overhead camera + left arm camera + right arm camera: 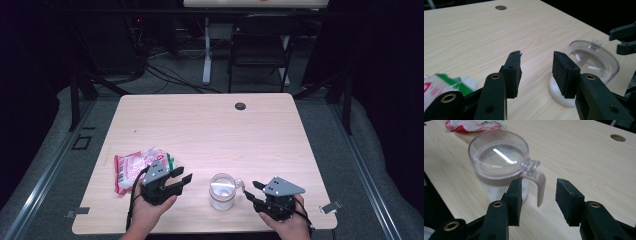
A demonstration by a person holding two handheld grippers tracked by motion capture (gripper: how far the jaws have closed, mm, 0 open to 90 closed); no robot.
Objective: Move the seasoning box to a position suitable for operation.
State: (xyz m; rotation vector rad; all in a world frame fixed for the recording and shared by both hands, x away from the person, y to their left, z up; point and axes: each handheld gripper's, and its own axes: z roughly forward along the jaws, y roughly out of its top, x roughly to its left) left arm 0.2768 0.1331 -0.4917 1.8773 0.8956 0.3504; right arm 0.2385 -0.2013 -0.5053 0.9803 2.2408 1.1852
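2 grippers, jaws apart, flank the lidded jug [222,191].

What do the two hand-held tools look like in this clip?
Both are black two-jaw tools with flat rectangular pads and brass-ringed pivots. The left tool and the right tool each carry a grey three-cornered plate dotted with dark holes on top. A black cable trails from each. The forearms show no sleeves.
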